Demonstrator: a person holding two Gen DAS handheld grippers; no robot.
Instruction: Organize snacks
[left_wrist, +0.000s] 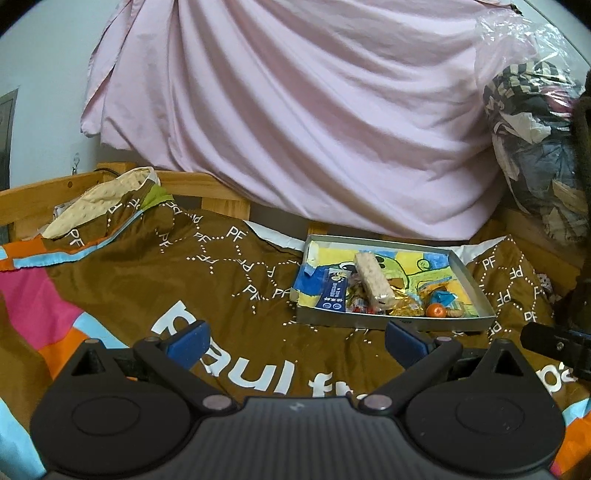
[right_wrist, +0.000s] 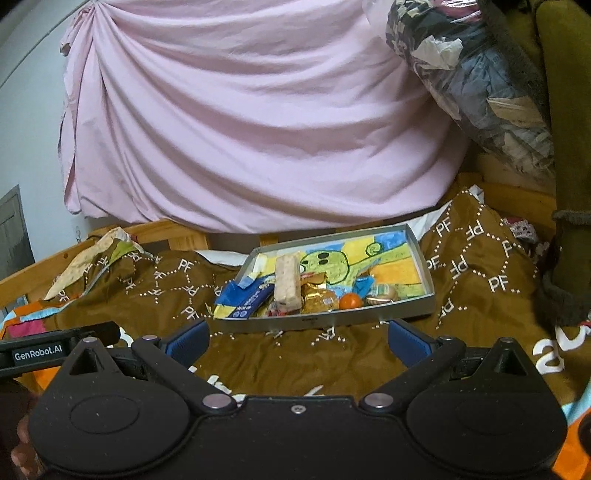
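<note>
Through my left tongs (left_wrist: 293, 341), jaws wide apart and holding nothing, I look over the brown quilt (left_wrist: 147, 280) at one shallow tray (left_wrist: 476, 280) lying well ahead and to the right. All the snacks I can find sit in its near half: one pale rice bar (left_wrist: 373, 280) lying across the heap, one blue packet (left_wrist: 334, 291) at the left, some gold wrappers (left_wrist: 404, 301), one orange ball (left_wrist: 436, 310), and a round biscuit beside it. Smaller wrapped sweets under the bar are too jumbled to count. Through my right tongs (right_wrist: 297, 341), also apart and empty, the same tray (right_wrist: 419, 254) lies straight ahead, just past the fingertips, with the bar (right_wrist: 288, 282), blue packet (right_wrist: 255, 301), gold wrappers (right_wrist: 319, 297) and orange ball (right_wrist: 351, 301) crowded at the near wall (right_wrist: 325, 321). No snack lies on the quilt, so this fits a gathered tray, or a pile awaiting sorting; I cannot judge which.
</note>
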